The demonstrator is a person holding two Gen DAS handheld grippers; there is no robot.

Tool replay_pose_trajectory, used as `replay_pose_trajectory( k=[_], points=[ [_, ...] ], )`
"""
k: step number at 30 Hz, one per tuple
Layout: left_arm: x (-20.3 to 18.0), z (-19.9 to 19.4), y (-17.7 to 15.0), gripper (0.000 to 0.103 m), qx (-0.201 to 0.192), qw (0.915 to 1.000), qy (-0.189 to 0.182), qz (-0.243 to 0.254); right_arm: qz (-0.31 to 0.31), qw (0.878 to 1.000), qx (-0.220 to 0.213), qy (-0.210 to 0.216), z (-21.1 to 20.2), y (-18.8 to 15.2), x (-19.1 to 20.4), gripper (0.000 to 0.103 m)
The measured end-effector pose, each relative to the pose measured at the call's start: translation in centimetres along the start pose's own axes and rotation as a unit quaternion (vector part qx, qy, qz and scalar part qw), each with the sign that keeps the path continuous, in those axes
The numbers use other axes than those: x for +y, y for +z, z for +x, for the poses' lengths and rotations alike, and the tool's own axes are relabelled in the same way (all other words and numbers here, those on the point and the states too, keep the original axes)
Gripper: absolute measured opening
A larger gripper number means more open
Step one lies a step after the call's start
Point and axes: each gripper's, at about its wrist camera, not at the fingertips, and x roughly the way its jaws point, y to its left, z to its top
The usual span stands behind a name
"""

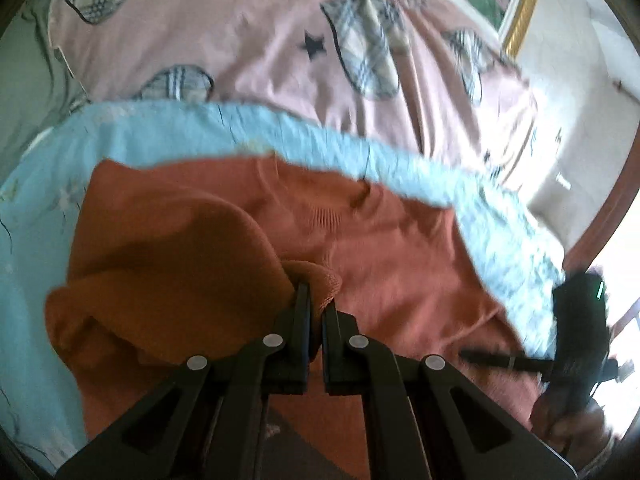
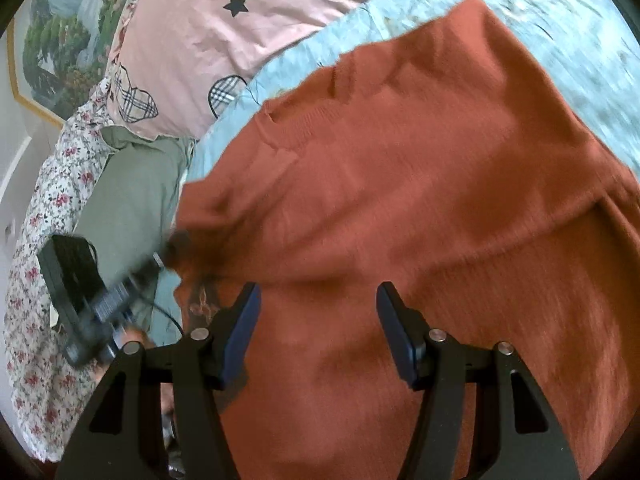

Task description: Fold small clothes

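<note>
A rust-orange knit sweater (image 1: 380,248) lies spread on a light blue blanket (image 1: 168,128). My left gripper (image 1: 316,300) is shut on a sleeve cuff (image 1: 320,280) of the sweater and holds the sleeve folded over the body. In the right wrist view the sweater (image 2: 400,184) fills the middle. My right gripper (image 2: 318,300) is open just above the sweater, holding nothing. The left gripper (image 2: 96,300) shows blurred at the left of the right wrist view. The right gripper (image 1: 576,340) shows blurred at the right of the left wrist view.
A pink pillow with plaid hearts and a black star (image 1: 280,40) lies behind the blanket, also in the right wrist view (image 2: 224,32). A grey-green cloth (image 2: 132,200) and a floral sheet (image 2: 48,208) lie at the left. A gold-framed picture (image 2: 52,52) hangs beyond.
</note>
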Motion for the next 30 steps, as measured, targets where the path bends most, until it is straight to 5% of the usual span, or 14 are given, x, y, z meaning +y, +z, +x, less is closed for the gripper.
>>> replay_pose_trajectory(
  k=[5,9,16,18,19,20,24,28,30],
  points=[
    [0.6,-0.2,-1.4,0.007,0.022,0.9997,0.002,0.007,0.009,1.000,-0.008,0.018,3.1,2.9,1.2,0.061],
    [1.9,-2.0,-2.5,0.034,0.015,0.9999,0.001,-0.002,0.021,0.999,-0.003,0.030,6.3,5.1,1.9,0.061],
    [7.9,-6.4,-5.1,0.039,-0.014,0.9932,0.084,-0.080,0.021,0.999,0.015,0.037,12.0,7.6,3.2,0.059],
    [10.4,-7.3,-5.6,0.039,-0.024,0.9861,0.105,-0.126,0.009,0.999,0.012,0.036,12.4,7.8,3.9,0.043],
    [11.2,-7.3,-5.6,0.037,-0.022,0.9838,0.111,-0.139,0.005,0.999,0.016,0.039,12.7,7.9,4.1,0.017],
    [12.2,-7.0,-5.6,0.037,-0.017,0.9807,0.120,-0.154,0.004,0.999,0.019,0.042,12.8,8.1,4.3,0.006],
    [13.0,-5.5,-4.6,0.037,-0.001,0.9778,0.144,-0.152,-0.016,0.997,-0.016,0.072,9.1,8.6,6.0,0.007],
    [13.3,-3.8,-3.7,0.037,0.004,0.9719,0.178,-0.154,-0.014,0.985,-0.130,0.117,-0.2,9.6,5.4,0.007],
    [13.2,-2.6,-3.5,0.037,0.020,0.9725,0.182,-0.144,-0.001,0.979,-0.175,0.101,-3.4,9.8,3.6,0.007]
  ],
)
